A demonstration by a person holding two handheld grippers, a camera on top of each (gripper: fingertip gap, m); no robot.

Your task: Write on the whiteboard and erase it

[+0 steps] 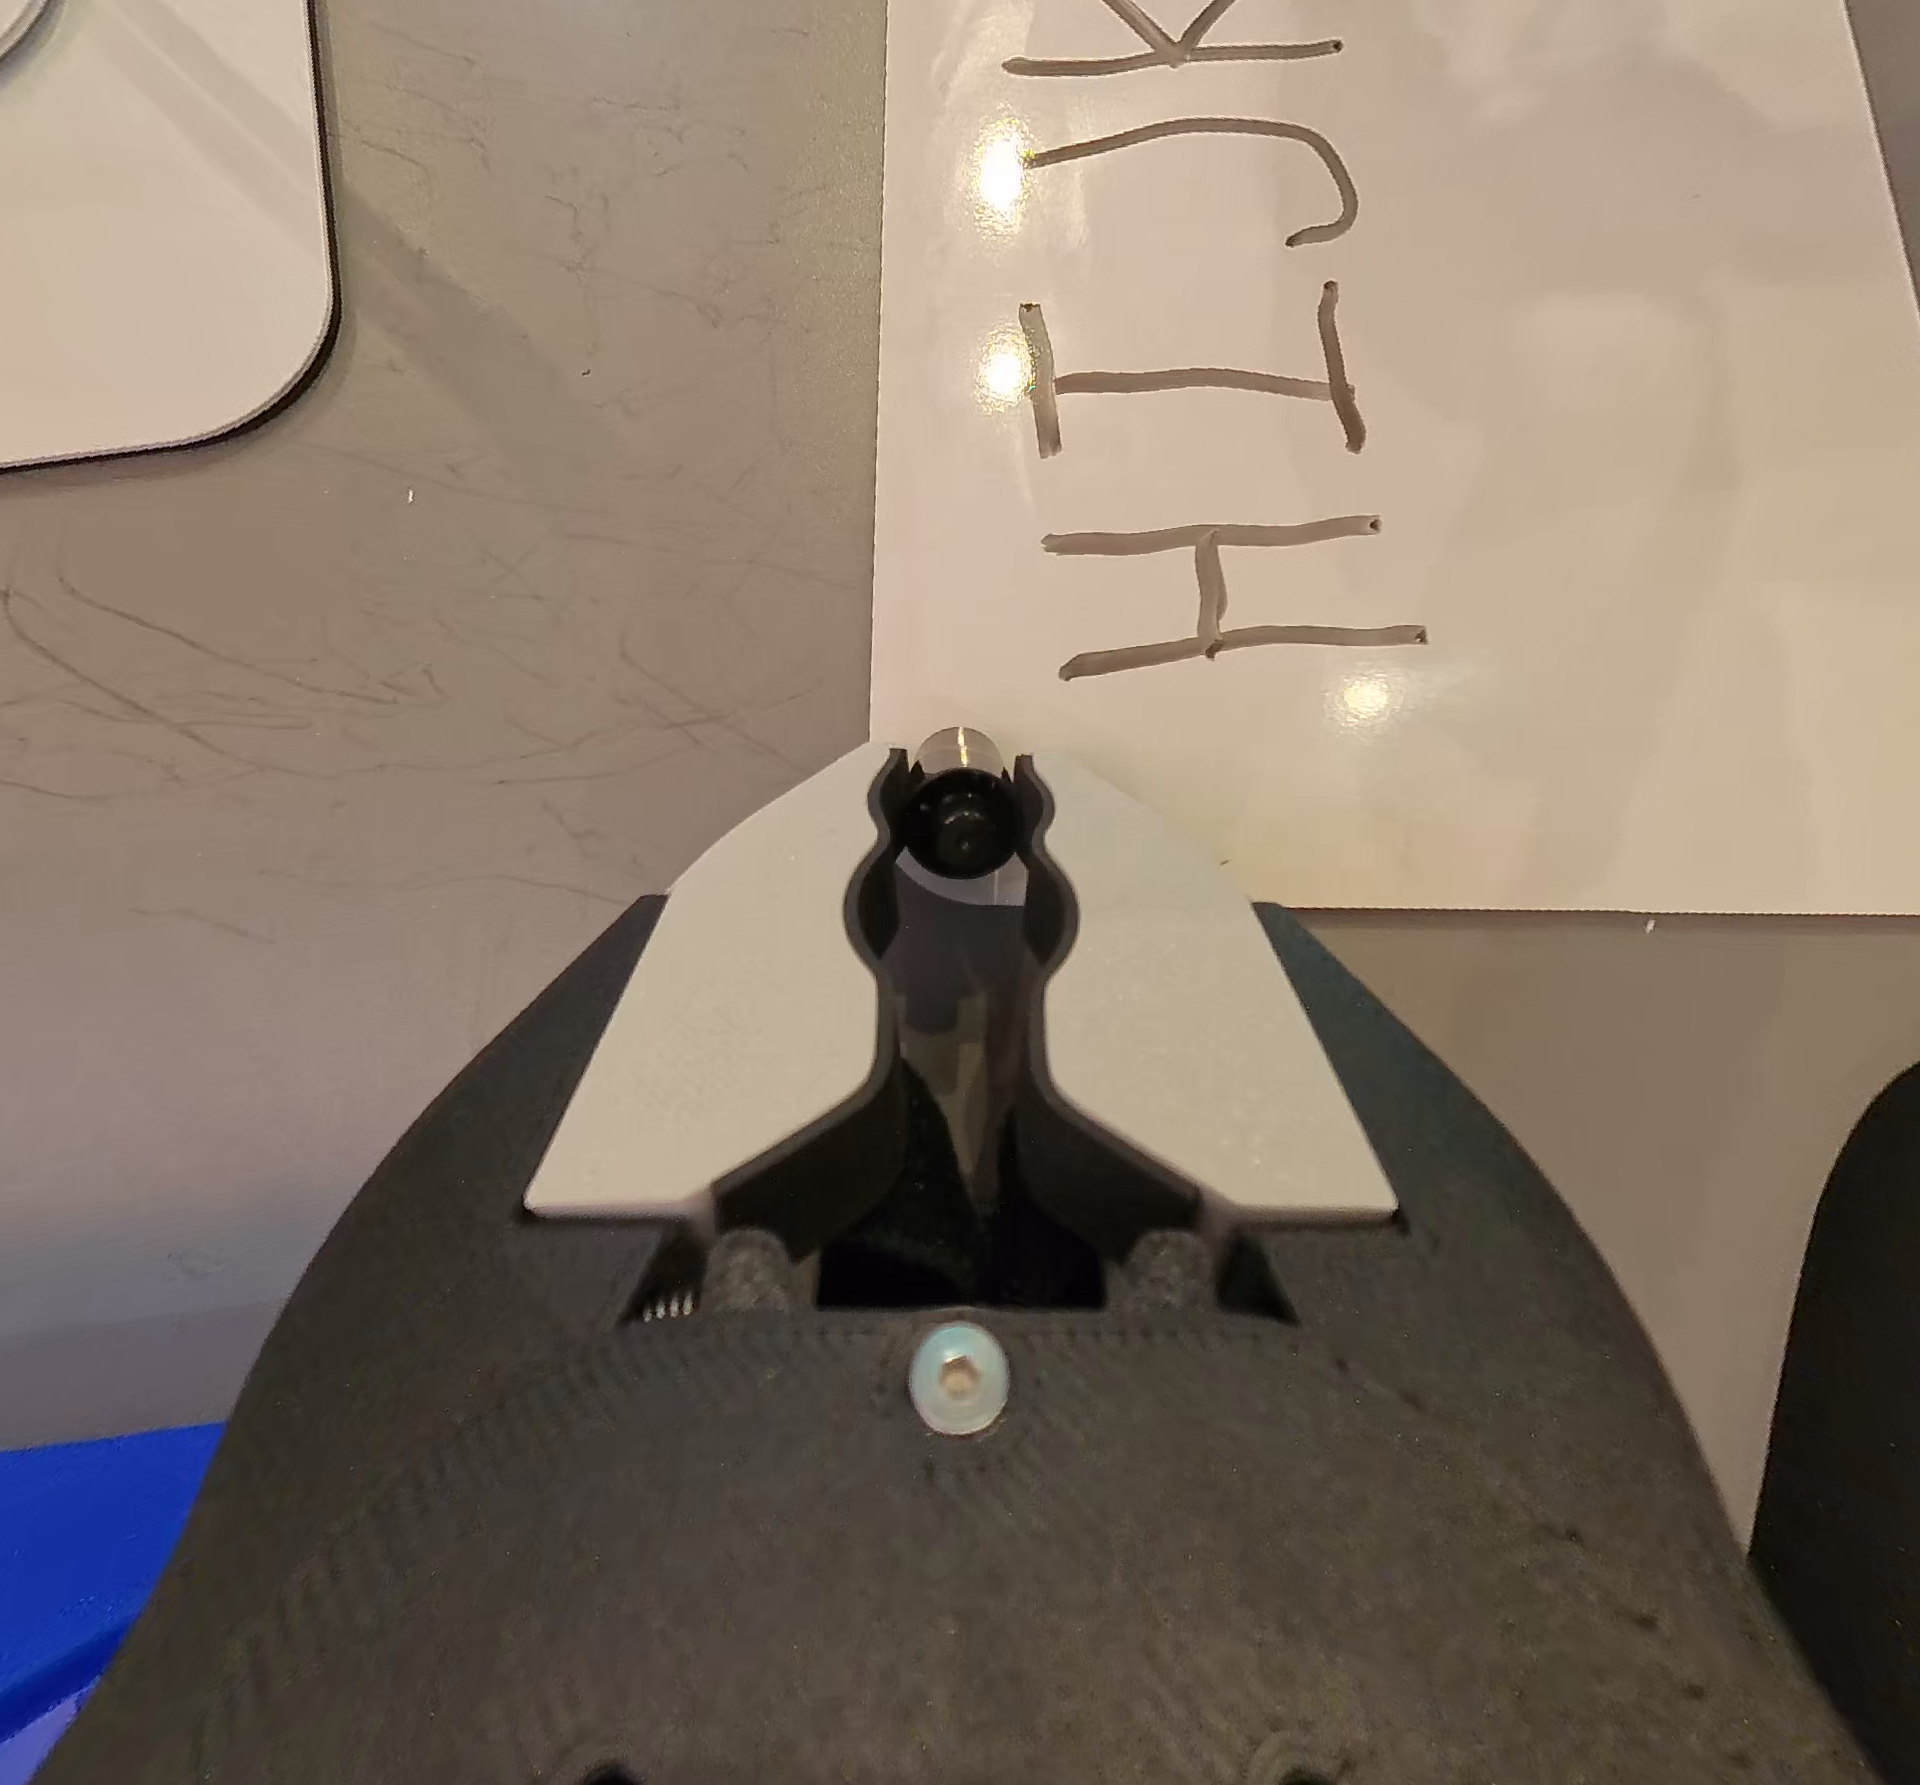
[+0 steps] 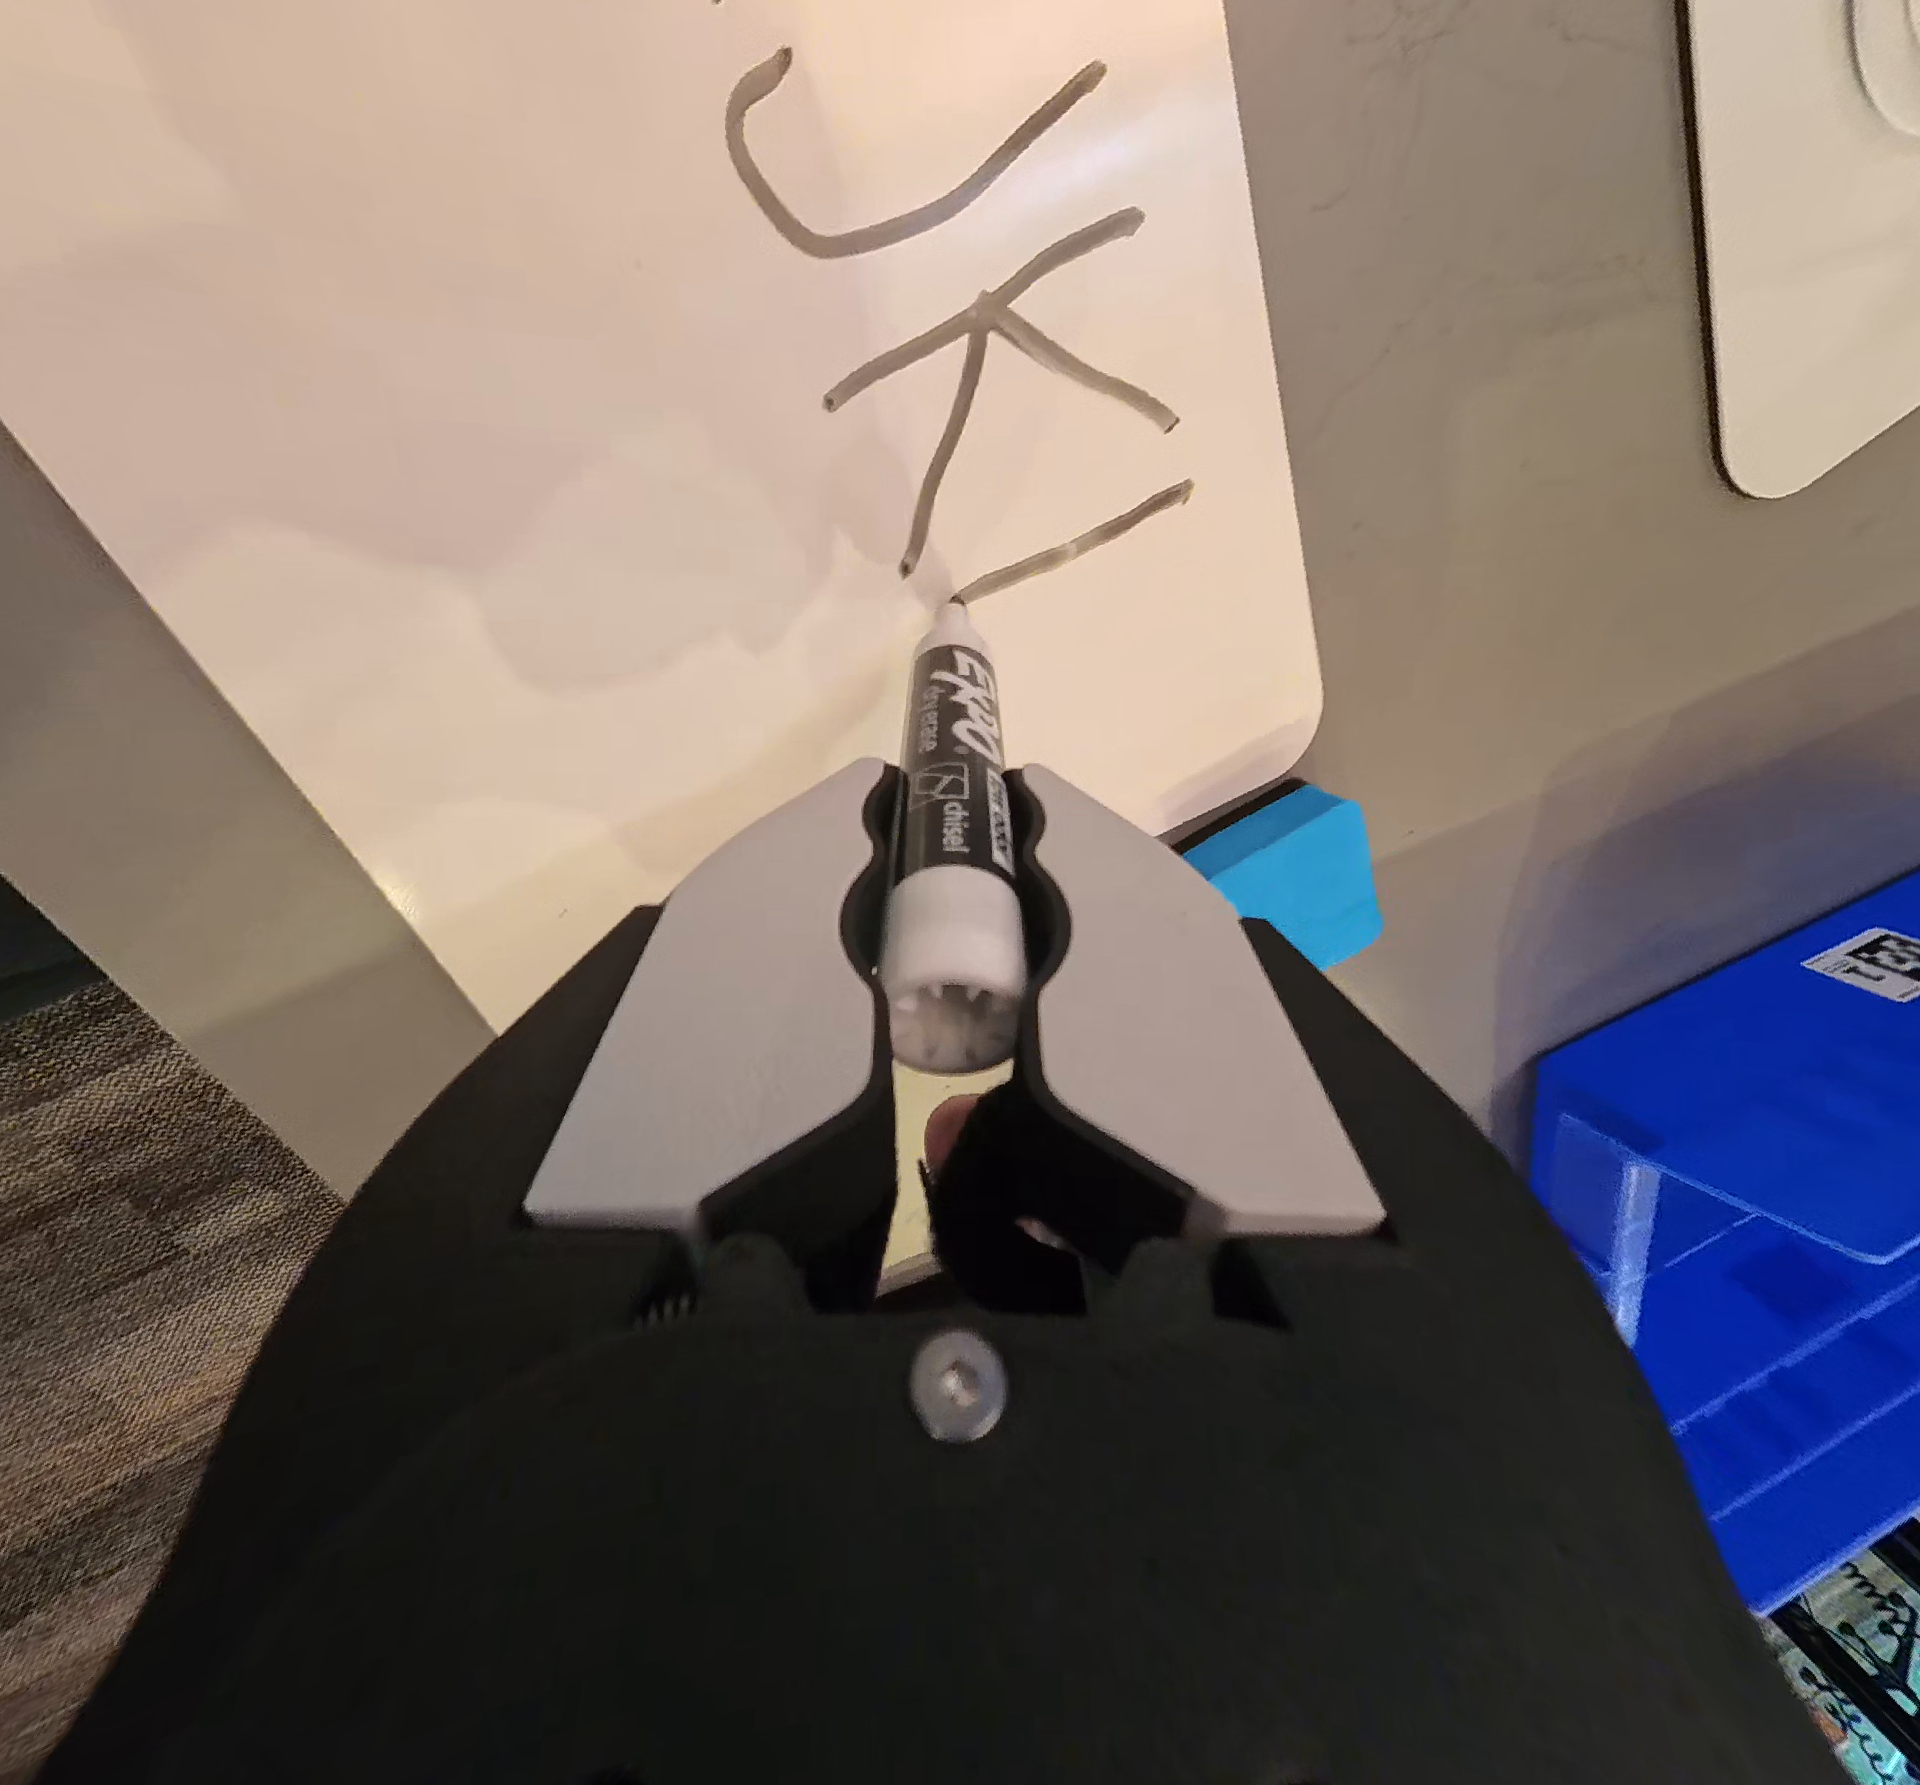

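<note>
Fingers of right gripper (image 2: 951,836) clamp the black marker (image 2: 951,748), tip touching whiteboard (image 2: 416,385); left gripper (image 1: 961,800) pinches the marker cap (image 1: 956,805). Risk: uneven pressure could skip the stroke or twist the marker between 2 pads.

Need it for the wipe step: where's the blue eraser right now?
In the right wrist view, the blue eraser lies on the grey table just right of the right claw, at the whiteboard's near corner.

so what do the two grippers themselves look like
Both match: the left gripper and right gripper each have two pale grey curved fingers with black wavy inner pads, on a rounded black textured body with a silver screw. No cables or sleeves show.
</note>
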